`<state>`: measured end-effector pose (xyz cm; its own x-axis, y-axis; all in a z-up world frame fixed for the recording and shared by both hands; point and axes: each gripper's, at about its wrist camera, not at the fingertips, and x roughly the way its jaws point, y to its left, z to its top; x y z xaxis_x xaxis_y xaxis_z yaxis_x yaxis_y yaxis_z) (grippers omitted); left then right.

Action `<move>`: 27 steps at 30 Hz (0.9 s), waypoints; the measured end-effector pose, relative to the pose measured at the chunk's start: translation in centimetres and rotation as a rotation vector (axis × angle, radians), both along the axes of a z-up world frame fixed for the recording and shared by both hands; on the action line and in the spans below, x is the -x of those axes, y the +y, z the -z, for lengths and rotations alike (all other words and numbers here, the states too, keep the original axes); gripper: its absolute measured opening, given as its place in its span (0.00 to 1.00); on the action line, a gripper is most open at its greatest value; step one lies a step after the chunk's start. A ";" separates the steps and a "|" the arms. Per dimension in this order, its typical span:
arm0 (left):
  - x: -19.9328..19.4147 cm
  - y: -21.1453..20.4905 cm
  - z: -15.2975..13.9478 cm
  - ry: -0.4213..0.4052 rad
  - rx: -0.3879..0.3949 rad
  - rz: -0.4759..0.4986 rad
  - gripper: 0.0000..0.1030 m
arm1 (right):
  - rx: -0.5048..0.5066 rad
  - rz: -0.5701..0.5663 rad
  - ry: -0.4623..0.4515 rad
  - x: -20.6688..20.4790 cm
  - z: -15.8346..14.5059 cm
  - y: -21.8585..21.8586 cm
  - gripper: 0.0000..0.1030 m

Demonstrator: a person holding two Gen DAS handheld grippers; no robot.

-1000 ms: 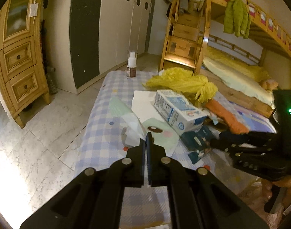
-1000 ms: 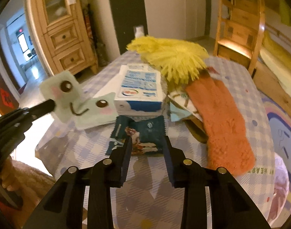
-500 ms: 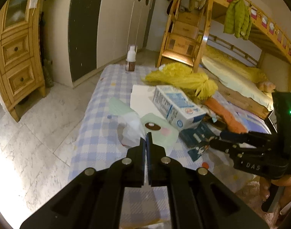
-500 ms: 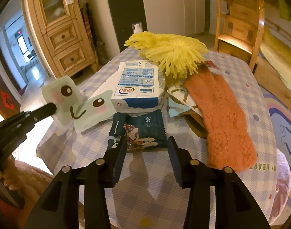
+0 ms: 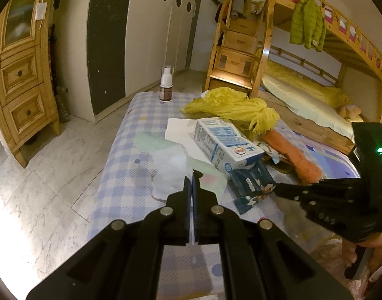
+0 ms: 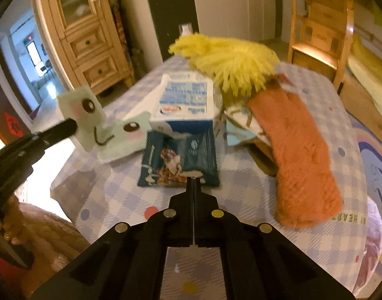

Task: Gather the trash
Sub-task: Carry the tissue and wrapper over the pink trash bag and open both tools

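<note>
The right hand-held gripper (image 6: 193,180) has just clamped on the snack wrapper (image 6: 179,158); the left hand-held gripper (image 5: 192,177) holds a green bag (image 6: 90,115); the milk carton (image 5: 223,142) remains on the desk (image 5: 130,175).

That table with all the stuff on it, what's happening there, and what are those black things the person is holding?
A person is clearing trash off the checked table with a pair of black tongs in each hand. The left tongs are shut on a pale green wrapper with a cartoon face, holding it up off the table. The right tongs have just closed on the near edge of a dark blue snack wrapper, which lies in front of a milk carton. A yellow duster and an orange sock lie untouched.
</note>
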<state>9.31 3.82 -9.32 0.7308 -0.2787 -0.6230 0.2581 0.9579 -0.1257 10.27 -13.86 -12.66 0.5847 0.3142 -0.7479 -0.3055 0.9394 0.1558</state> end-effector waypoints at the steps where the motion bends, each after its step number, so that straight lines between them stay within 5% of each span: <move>1: 0.0 0.0 0.0 0.001 -0.001 -0.003 0.00 | -0.012 0.004 -0.007 0.1 -0.2 -0.2 0.02; 3: 0.1 0.0 0.1 0.003 -0.006 -0.005 0.00 | -0.016 0.015 -0.019 0.1 -0.3 -0.2 0.13; 5: 0.1 -0.1 0.2 0.007 -0.015 -0.004 0.00 | -0.010 0.024 -0.028 -0.1 -0.4 0.0 0.46; 17: 0.0 -0.5 0.7 0.021 -0.041 0.003 0.00 | 0.105 0.072 0.032 -2.8 1.3 1.6 0.54; 19: 0.0 -0.5 0.8 0.026 -0.038 0.002 0.00 | 0.149 0.059 0.019 -2.4 1.4 2.0 0.53; 21: -0.1 -0.5 0.9 0.031 -0.042 0.003 0.00 | 0.147 0.042 0.010 -1.9 1.3 2.2 0.36; 22: -0.1 -0.5 0.9 0.032 -0.045 0.004 0.00 | 0.138 0.040 0.012 -1.8 1.2 2.0 0.20; 27: 0.2 -0.4 0.9 0.029 -0.055 -0.006 0.00 | 0.043 0.043 -0.056 -0.2 -0.3 0.4 0.04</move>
<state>9.12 3.37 -10.22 0.7139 -0.2391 -0.6581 0.2497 0.9650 -0.0798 10.51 -13.46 -12.37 0.6382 0.2562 -0.7259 -0.2718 0.9573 0.0989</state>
